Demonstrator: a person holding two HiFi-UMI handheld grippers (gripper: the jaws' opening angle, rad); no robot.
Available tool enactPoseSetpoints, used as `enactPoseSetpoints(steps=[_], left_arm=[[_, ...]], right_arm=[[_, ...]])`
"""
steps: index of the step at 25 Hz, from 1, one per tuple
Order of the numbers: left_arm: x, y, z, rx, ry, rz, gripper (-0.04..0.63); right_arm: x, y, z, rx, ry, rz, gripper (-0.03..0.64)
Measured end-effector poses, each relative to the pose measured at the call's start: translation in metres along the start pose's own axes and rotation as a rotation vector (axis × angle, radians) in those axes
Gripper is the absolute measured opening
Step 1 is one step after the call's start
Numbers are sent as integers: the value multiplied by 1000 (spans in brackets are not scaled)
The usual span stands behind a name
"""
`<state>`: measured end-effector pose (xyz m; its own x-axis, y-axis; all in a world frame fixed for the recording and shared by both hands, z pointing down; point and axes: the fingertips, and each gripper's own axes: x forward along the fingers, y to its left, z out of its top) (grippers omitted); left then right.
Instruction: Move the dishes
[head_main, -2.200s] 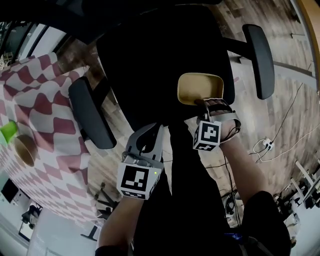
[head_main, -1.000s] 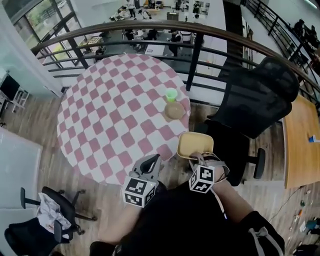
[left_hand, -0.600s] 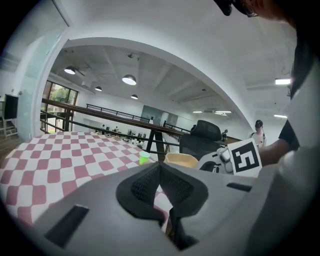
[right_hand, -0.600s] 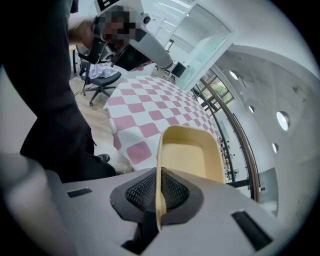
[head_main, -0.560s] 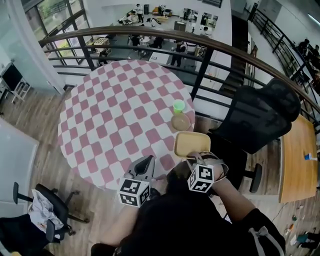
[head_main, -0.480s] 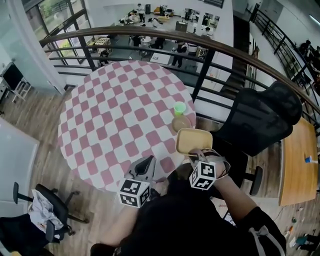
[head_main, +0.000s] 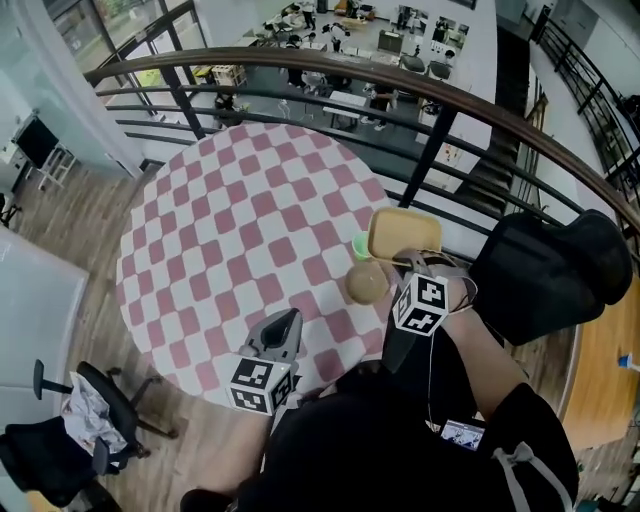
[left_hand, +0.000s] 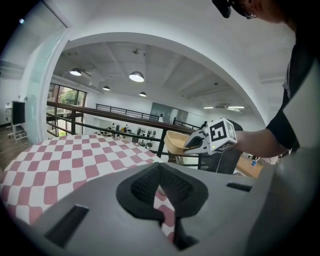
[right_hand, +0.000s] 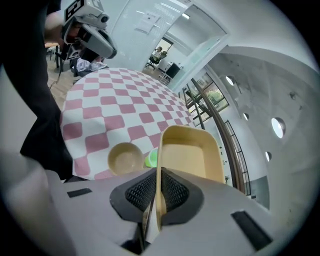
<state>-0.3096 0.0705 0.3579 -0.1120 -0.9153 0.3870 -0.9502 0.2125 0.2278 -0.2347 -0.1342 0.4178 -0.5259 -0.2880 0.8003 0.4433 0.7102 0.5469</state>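
Note:
My right gripper (head_main: 409, 263) is shut on the near rim of a pale yellow rectangular dish (head_main: 404, 235), held in the air over the right edge of the round pink-and-white checked table (head_main: 230, 225). In the right gripper view the dish (right_hand: 190, 156) sticks out past the pads (right_hand: 170, 192), above a tan bowl (right_hand: 125, 158) and a green cup (right_hand: 151, 158). On the table, the bowl (head_main: 367, 283) and the cup (head_main: 360, 245) stand side by side just left of the dish. My left gripper (head_main: 285, 325) is shut and holds nothing, low over the table's near edge.
A black office chair (head_main: 555, 275) stands right of the table. A dark railing (head_main: 300, 62) curves behind the table, with a lower floor beyond it. Another chair with clothing on it (head_main: 75, 425) stands at the lower left.
The right gripper carried the dish up and forward, from beside the table's near right edge to over the cup and bowl. The left gripper moved forward to the table's near edge.

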Motion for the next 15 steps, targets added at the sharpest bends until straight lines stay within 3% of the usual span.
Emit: enactPoseSetpoints(steps=[5,15], left_arm=[[15,-2,-21,1,33,23,0],[74,8,-2,-44,78,61,0]], right_arm=[[47,-2,-5,-10,-34,30,30],[132,-51,-36,-109,-15,129,31]])
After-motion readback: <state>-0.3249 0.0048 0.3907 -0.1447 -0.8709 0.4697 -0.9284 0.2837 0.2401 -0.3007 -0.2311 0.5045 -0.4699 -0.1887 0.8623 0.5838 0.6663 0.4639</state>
